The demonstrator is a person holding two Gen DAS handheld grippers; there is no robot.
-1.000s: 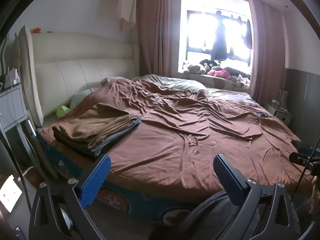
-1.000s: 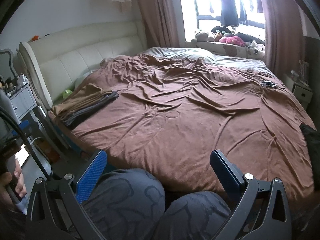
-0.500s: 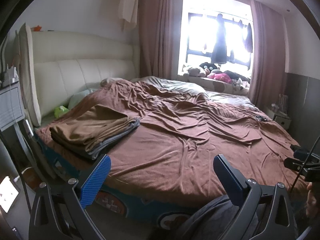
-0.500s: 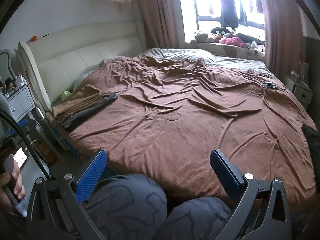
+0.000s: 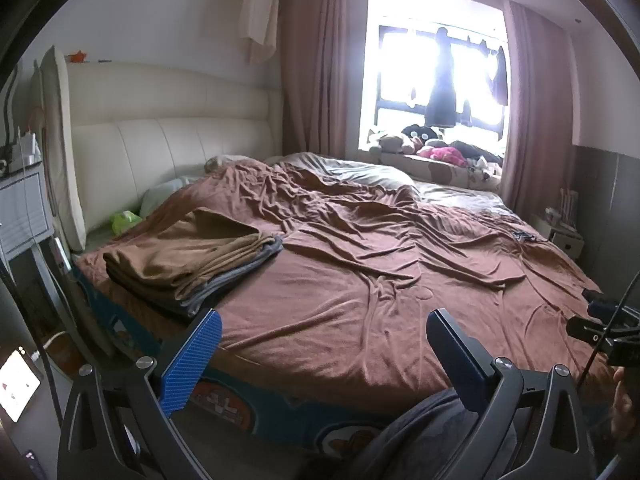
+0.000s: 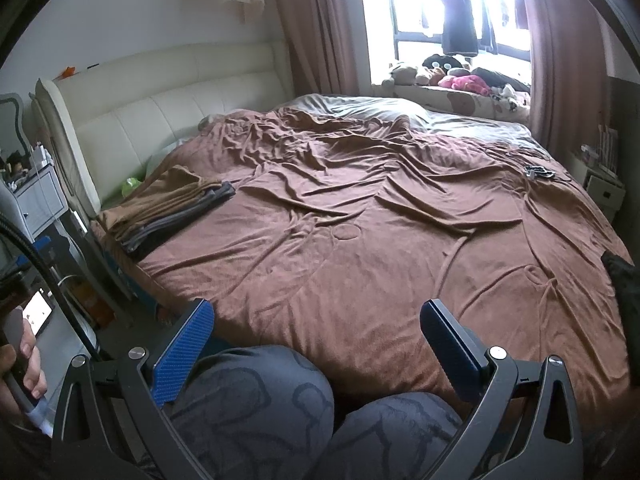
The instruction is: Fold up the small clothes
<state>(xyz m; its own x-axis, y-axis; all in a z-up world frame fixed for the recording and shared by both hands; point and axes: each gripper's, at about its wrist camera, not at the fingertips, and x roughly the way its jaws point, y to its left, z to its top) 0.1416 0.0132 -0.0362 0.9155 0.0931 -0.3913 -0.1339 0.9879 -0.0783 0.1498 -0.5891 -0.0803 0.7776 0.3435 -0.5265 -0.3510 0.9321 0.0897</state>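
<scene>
Grippers both gape wide and hold nothing: left gripper [image 5: 324,336] and right gripper [image 6: 316,326] hang short of the bed's [image 6: 360,240] near edge. One stack of folded clothes [image 5: 192,260] lies at the bed's left corner by the headboard [image 5: 160,148]. Wrinkled brown blanket [image 5: 380,280] spreads bare across the middle.
</scene>
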